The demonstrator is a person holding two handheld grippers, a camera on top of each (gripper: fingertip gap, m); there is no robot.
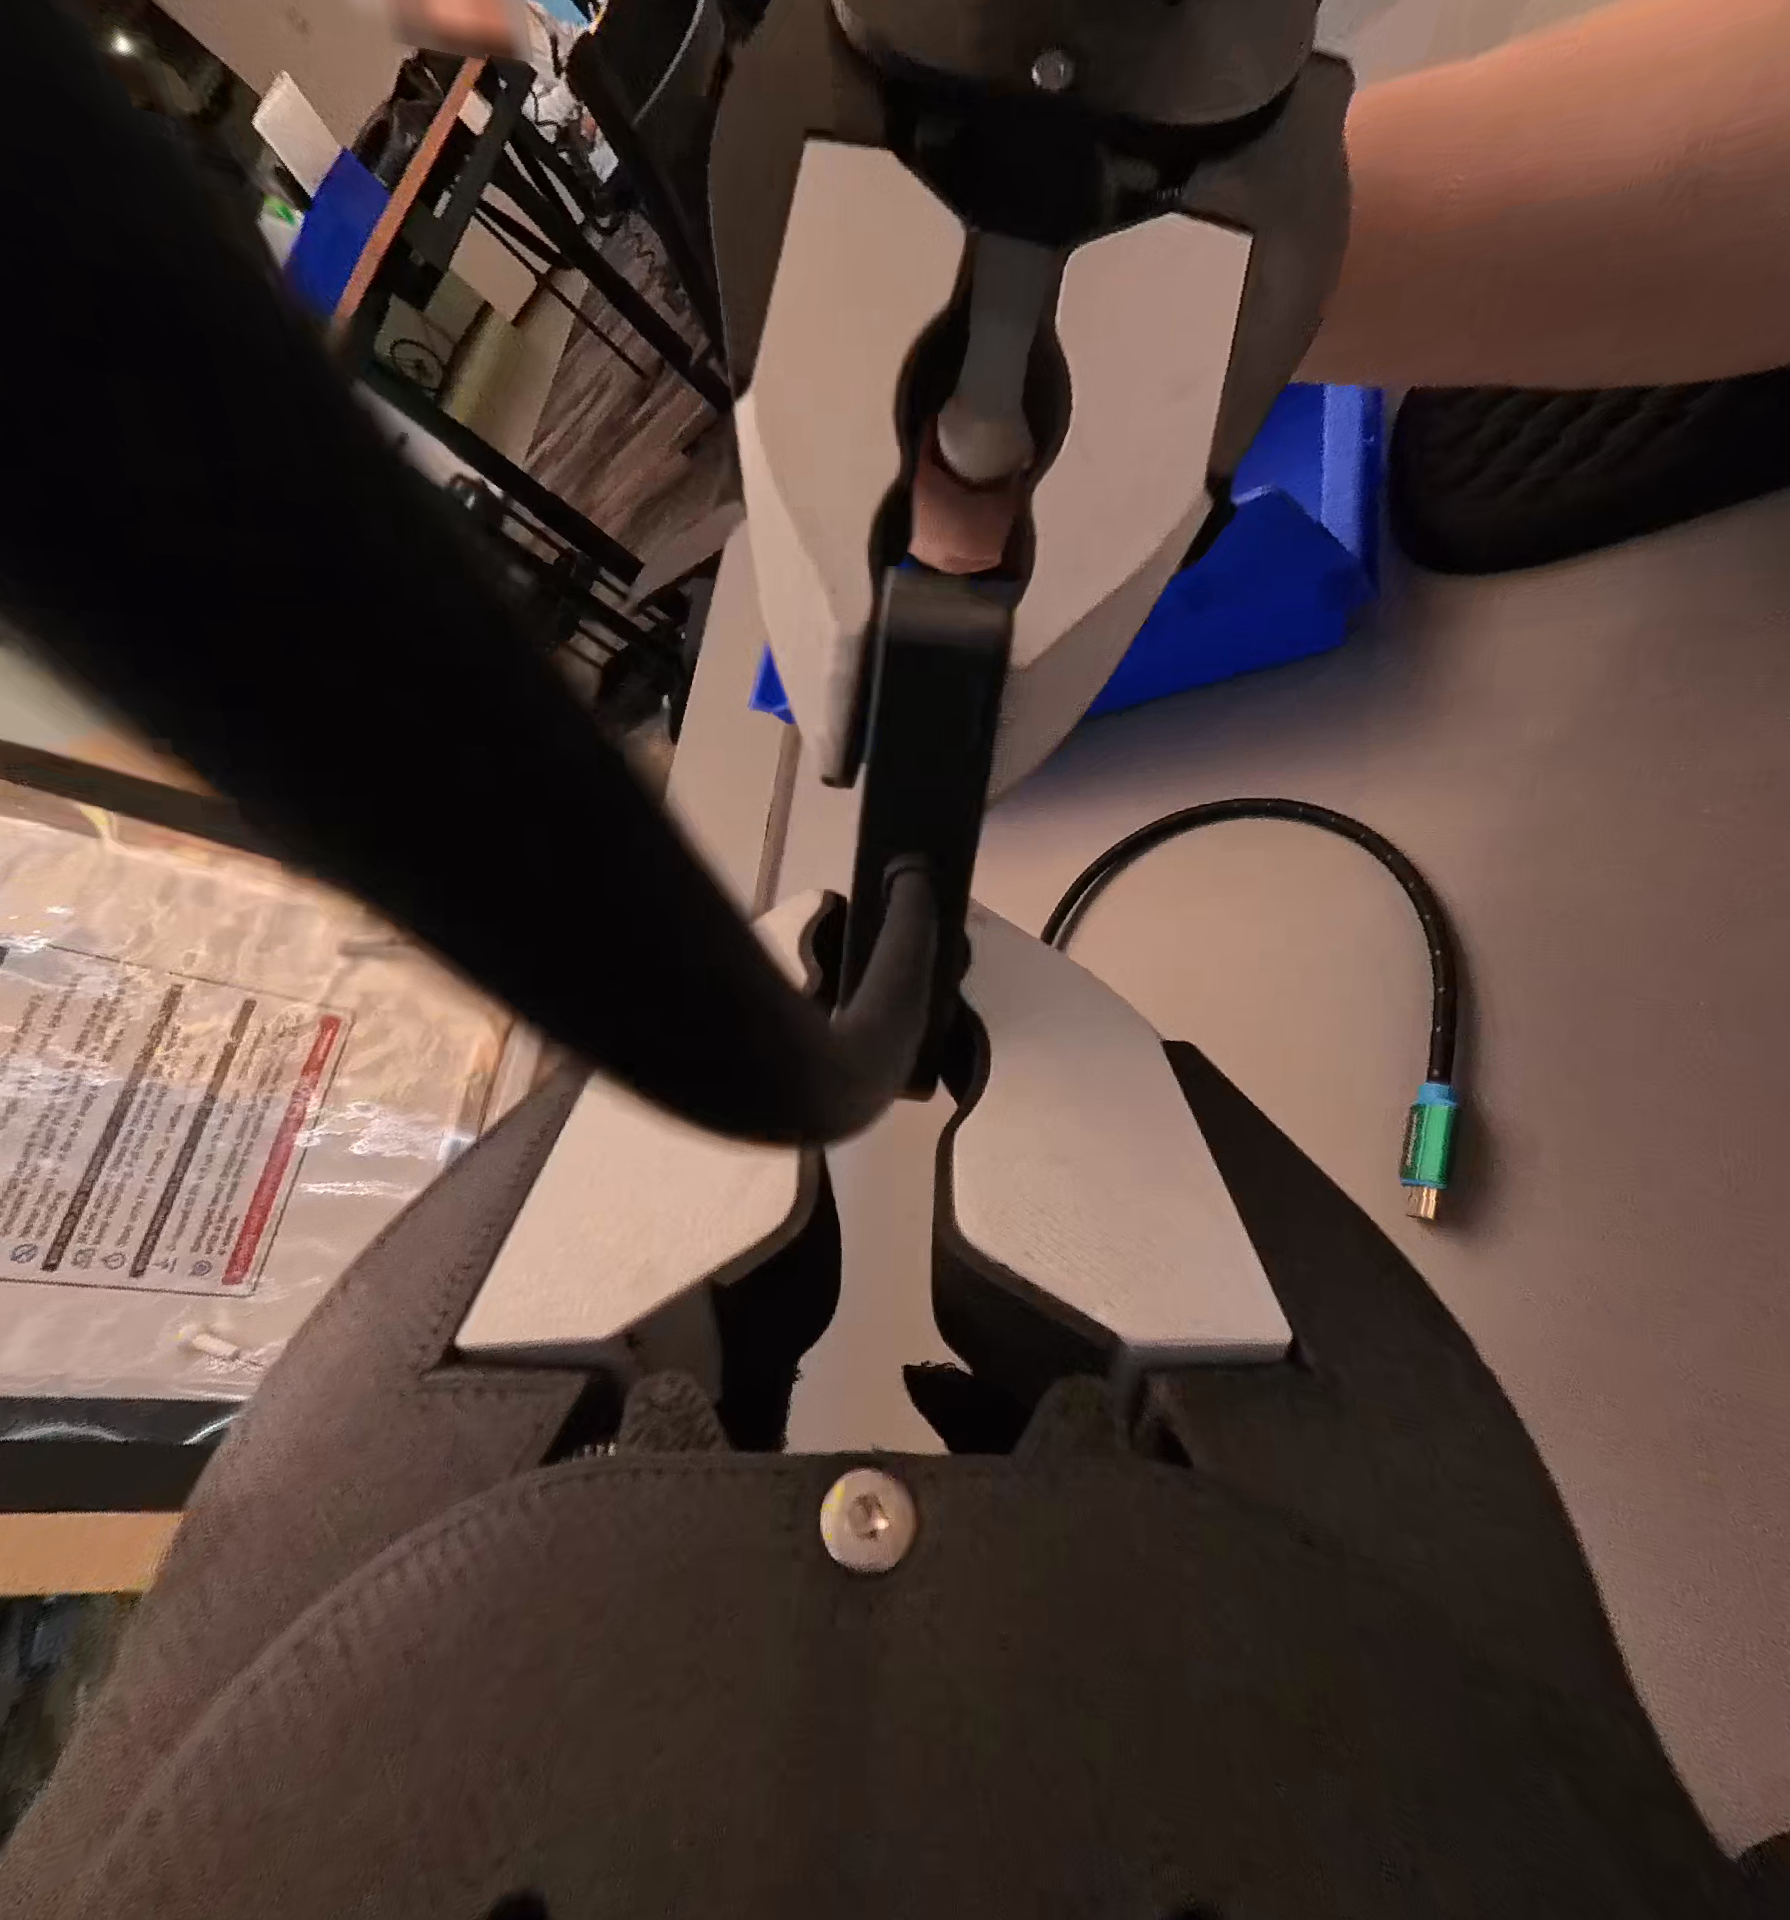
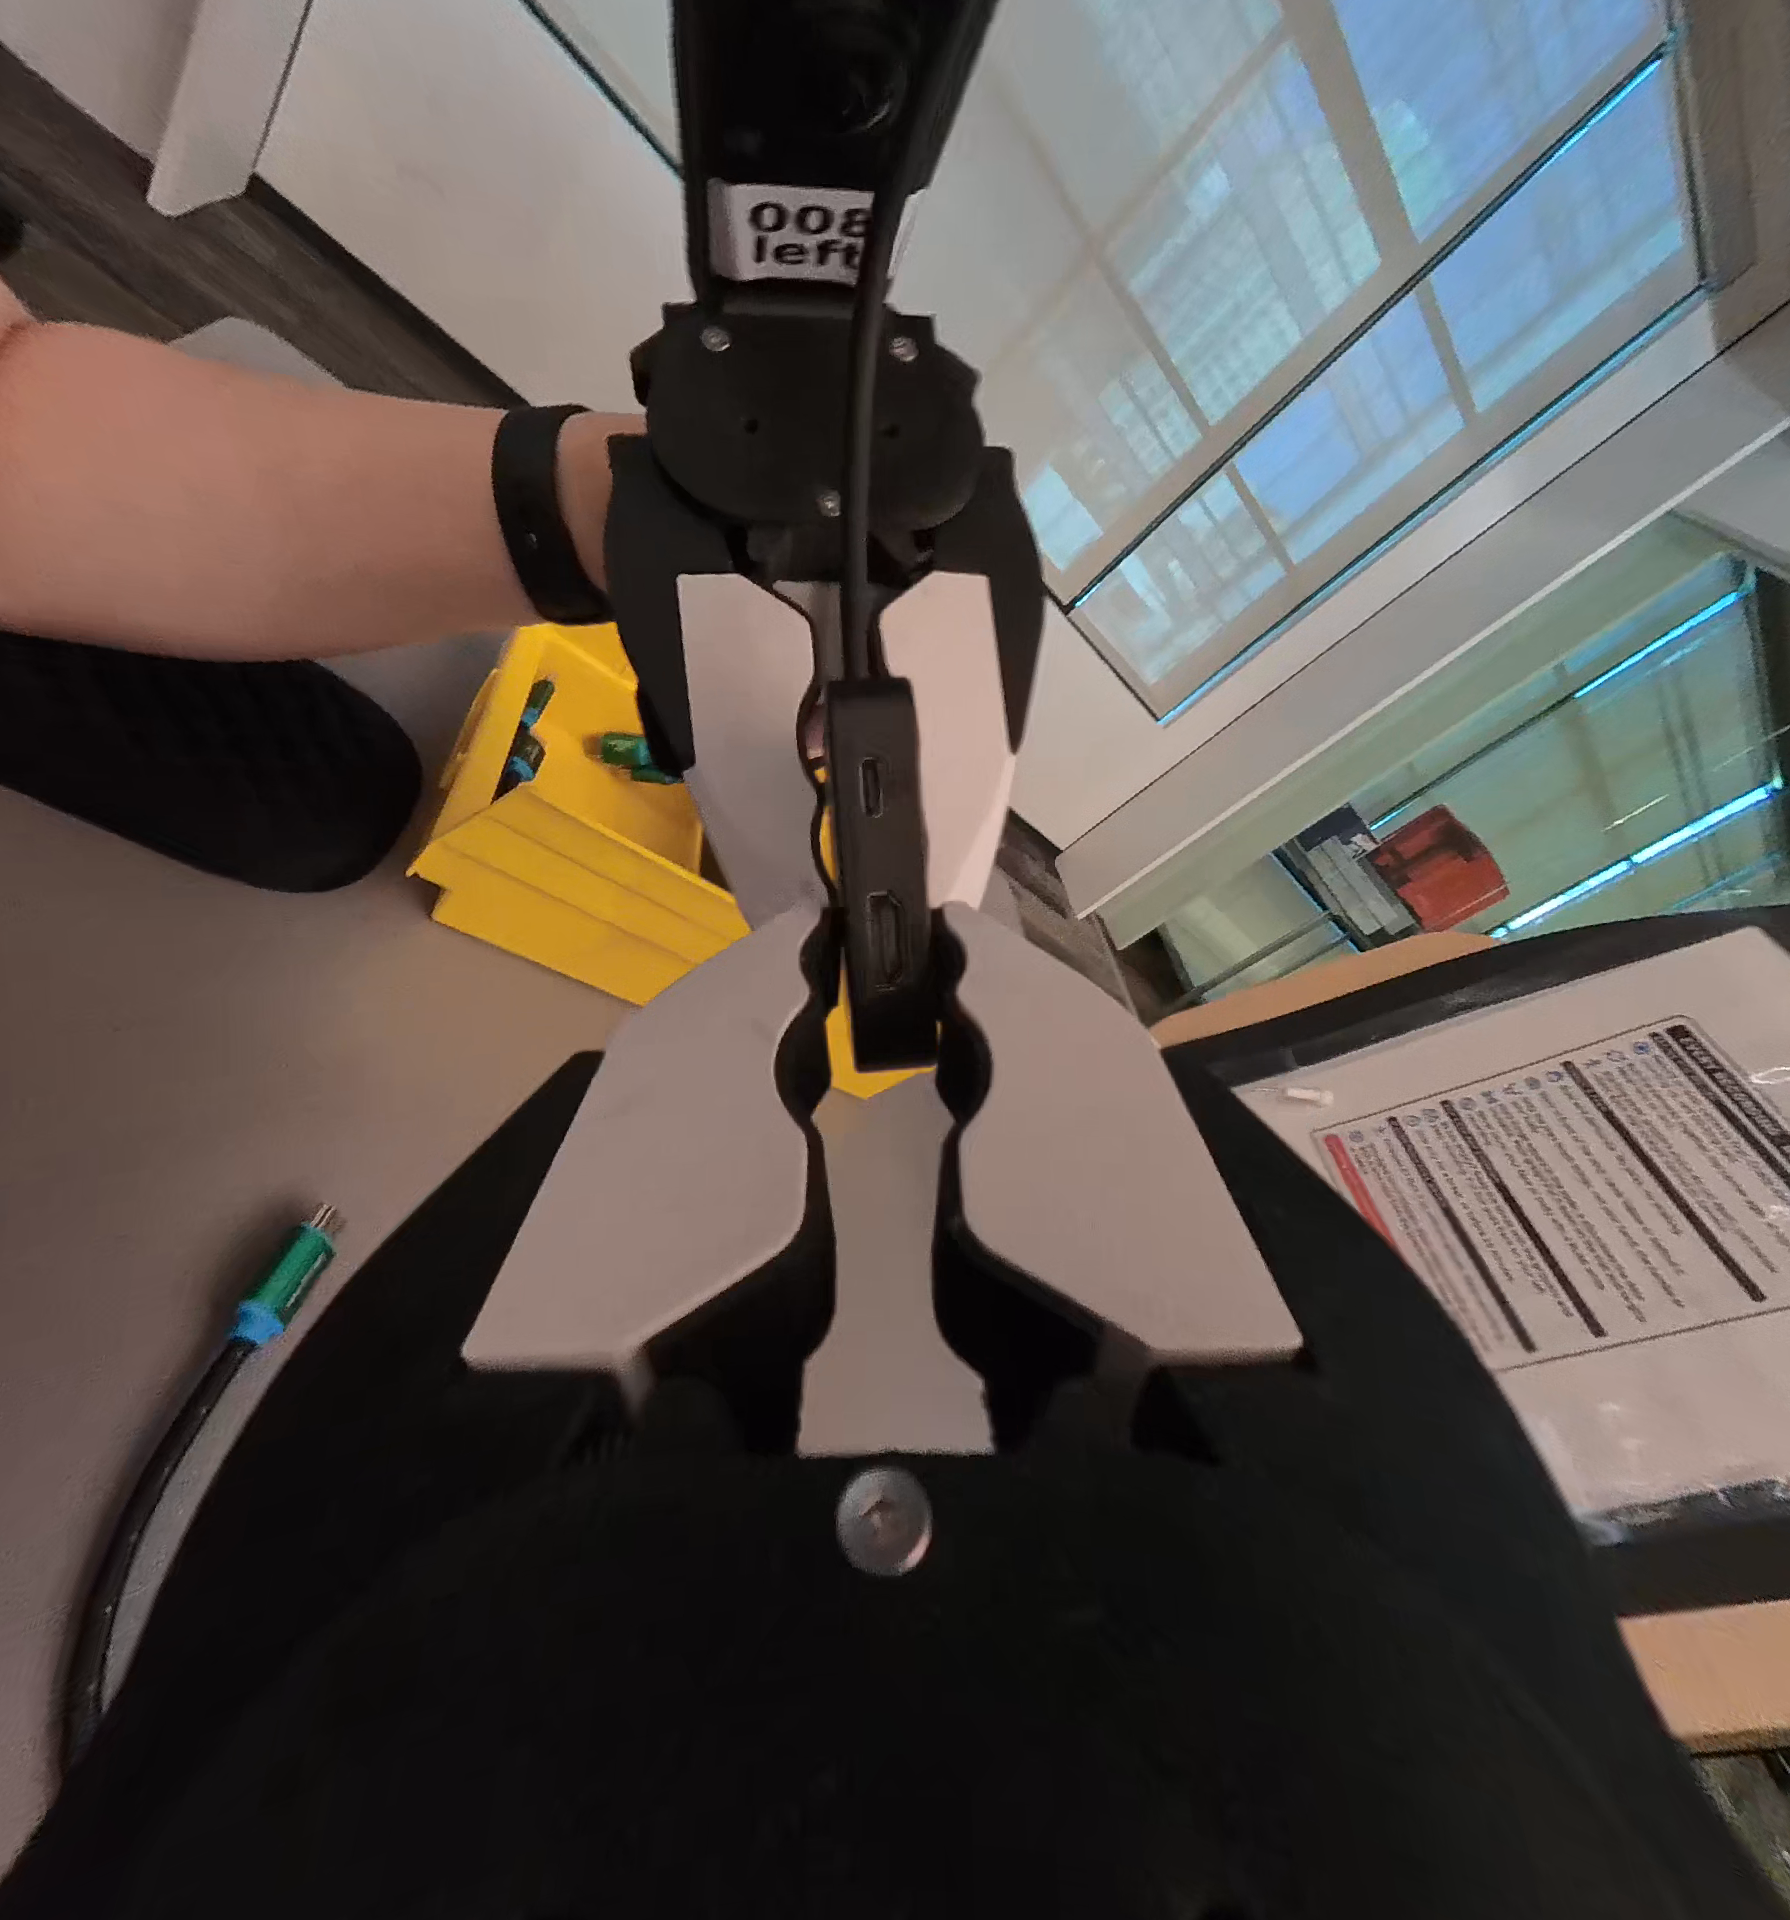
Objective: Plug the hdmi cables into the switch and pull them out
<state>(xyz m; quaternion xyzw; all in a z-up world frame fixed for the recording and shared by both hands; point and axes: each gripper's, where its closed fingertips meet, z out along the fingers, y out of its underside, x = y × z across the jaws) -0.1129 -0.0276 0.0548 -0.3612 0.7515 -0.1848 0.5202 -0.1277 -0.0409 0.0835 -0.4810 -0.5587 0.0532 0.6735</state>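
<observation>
Black switch [image 2: 875,883], centre frame, is clamped from opposite ends by left gripper [image 1: 891,997] and right gripper [image 2: 875,997]; HDMI cable [image 1: 1390,997] is left on table, centre right; slippage is risked if either grip is eased.

Your left hand-held gripper [image 1: 886,1029] and right hand-held gripper [image 2: 875,997] point tip to tip, facing each other. The jaws of each stand nearly closed, with only a narrow gap between the pale fingers [image 1: 1067,1049], and each clamps one end of the same black switch [image 2: 875,883]. Both your forearms [image 2: 226,488] reach in bare from the side; the left wrist wears a black band [image 2: 543,514].
</observation>
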